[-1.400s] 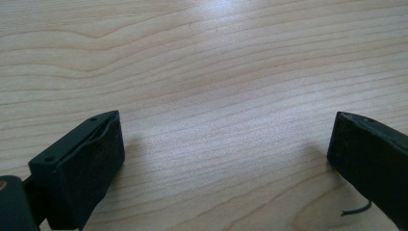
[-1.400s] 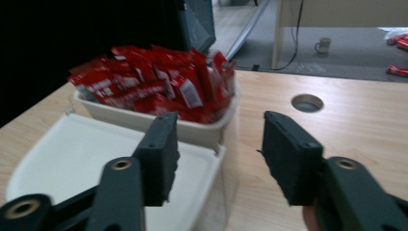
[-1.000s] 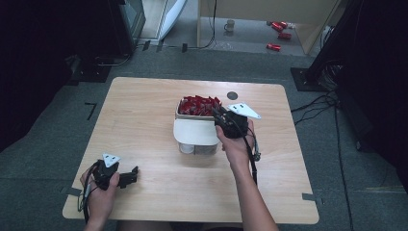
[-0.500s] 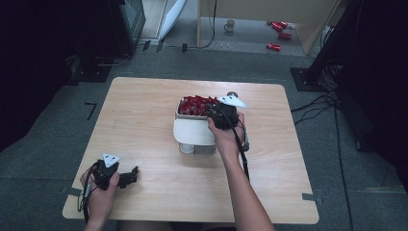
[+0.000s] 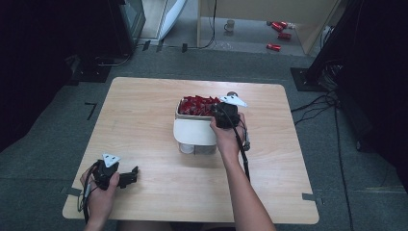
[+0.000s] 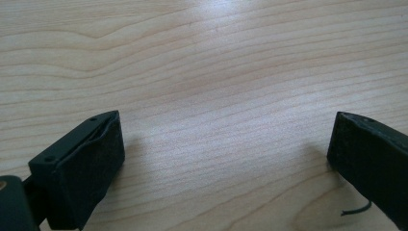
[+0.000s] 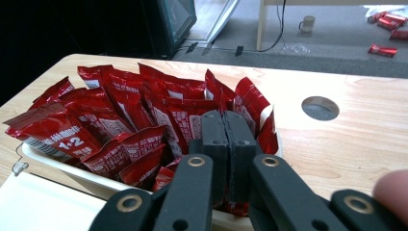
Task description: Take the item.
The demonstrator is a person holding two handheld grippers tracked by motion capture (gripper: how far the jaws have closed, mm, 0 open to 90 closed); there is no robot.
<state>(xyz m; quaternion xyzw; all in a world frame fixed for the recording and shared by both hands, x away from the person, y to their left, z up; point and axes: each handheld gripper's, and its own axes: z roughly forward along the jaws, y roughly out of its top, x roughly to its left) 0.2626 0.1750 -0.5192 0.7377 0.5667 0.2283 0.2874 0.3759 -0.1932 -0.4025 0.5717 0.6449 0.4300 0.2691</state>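
Lab-like room (dark equipment racks [image 5: 43, 43], floor cables [image 5: 317, 103], bare worktable [image 5: 144, 110]).

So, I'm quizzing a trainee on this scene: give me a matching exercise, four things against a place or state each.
Things:
1. left gripper
2. right gripper
3. red packets
4. round hole

Places or states:
A. packed into the white box
B. jaws closed together over the packets
C. cut into the tabletop beyond the box
D. jaws wide apart, at the table's near left corner

Pairs: 1-D, 2-B, 3-A, 4-C
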